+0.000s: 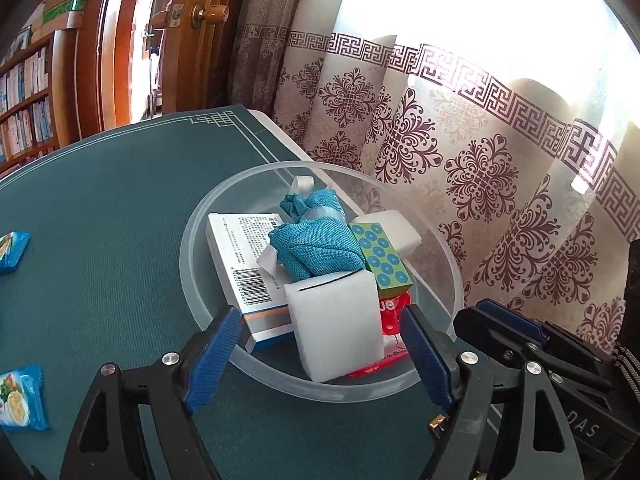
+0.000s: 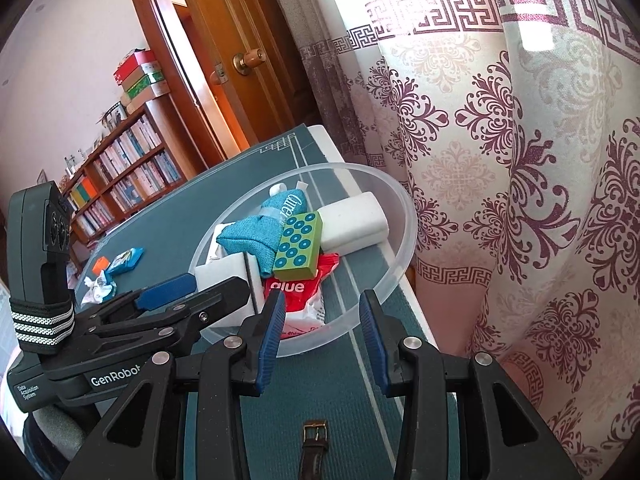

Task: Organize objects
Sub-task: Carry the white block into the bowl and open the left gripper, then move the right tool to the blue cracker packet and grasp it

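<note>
A clear plastic bowl (image 1: 192,264) sits on the teal table mat near the curtain. It holds a white sponge block (image 1: 336,320), a white medicine box (image 1: 244,264), a teal cloth pouch (image 1: 316,244), a green dotted block (image 1: 382,258), a second white sponge (image 1: 400,228) and a red glue packet (image 1: 390,312). My left gripper (image 1: 316,352) is open, its jaws on either side of the front sponge block without touching it. My right gripper (image 2: 322,336) is open and empty at the bowl's near rim (image 2: 352,312), beside the glue packet (image 2: 296,288).
Two blue snack packets (image 1: 12,250) (image 1: 20,396) lie on the mat to the left. Another blue packet (image 2: 126,260) and crumpled wrappers (image 2: 98,286) show further off. A brown watch strap (image 2: 314,440) lies under my right gripper. The patterned curtain (image 1: 500,160) hangs right behind the table edge.
</note>
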Available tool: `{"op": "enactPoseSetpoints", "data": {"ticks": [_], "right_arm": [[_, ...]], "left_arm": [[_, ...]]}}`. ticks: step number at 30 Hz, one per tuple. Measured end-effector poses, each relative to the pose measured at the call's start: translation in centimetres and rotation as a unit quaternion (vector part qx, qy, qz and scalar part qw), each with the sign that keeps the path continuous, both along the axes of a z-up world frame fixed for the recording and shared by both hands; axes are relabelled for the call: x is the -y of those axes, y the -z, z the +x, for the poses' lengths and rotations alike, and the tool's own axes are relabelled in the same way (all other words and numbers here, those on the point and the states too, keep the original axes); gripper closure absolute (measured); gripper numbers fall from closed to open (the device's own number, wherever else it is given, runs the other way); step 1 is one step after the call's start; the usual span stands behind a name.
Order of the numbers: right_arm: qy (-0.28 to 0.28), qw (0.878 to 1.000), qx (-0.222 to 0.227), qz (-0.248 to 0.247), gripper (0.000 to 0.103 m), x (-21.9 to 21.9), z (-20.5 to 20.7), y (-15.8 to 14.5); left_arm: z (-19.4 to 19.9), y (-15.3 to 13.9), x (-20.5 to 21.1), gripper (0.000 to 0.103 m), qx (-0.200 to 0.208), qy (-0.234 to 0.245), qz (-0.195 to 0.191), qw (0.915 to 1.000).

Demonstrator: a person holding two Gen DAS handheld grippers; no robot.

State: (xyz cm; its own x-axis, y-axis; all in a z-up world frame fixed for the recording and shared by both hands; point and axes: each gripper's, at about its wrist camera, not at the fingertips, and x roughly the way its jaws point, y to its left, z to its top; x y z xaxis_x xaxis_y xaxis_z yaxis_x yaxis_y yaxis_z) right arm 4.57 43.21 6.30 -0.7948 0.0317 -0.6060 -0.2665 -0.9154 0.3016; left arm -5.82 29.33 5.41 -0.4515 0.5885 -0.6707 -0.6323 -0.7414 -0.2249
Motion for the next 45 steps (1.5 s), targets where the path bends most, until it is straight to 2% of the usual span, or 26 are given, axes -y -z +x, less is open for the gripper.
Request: {"op": "enactPoseSetpoints", "data": {"ticks": [9,16,21,23,34,43,45], "right_arm": [[-0.002,1.0,-0.005,0.006,0.063,0.3,0.2,-0.4],[-0.012,1.0,-0.005,0.009,0.062,1.1,0.2,-0.5],[-0.019,1.0,-0.008,0.005,0.05,1.7,0.3,-0.5],[-0.022,1.0,-0.009,0.006,0.049,2.0,0.3,-0.6],[-0.047,0.999,-0.005,0.008,0.048,4.3,0.3,-0.4],[-0.07,0.997,-0.001,0.007,0.047,6.9,0.1,-0.2],[-0.079,0.997,-0.001,0.007,0.045,7.6,-0.1,-0.3]], "left_arm": [[0.7,-0.9,2.3,0.014,-0.027,-0.035,-0.004,0.999],[1.7,-1.1,3.6,0.008,-0.059,-0.059,-0.028,0.9961],[2.4,-1.0,4.6,0.002,-0.073,-0.071,-0.041,0.9939],[2.5,-0.9,5.2,0.001,-0.077,-0.078,-0.046,0.9928],[1.9,-0.4,9.7,0.001,-0.067,-0.126,-0.053,0.9884],[0.8,-0.4,14.4,0.001,-0.053,-0.177,-0.044,0.9817],[0.6,-0.3,15.6,0.001,-0.05,-0.189,-0.041,0.98]]}}
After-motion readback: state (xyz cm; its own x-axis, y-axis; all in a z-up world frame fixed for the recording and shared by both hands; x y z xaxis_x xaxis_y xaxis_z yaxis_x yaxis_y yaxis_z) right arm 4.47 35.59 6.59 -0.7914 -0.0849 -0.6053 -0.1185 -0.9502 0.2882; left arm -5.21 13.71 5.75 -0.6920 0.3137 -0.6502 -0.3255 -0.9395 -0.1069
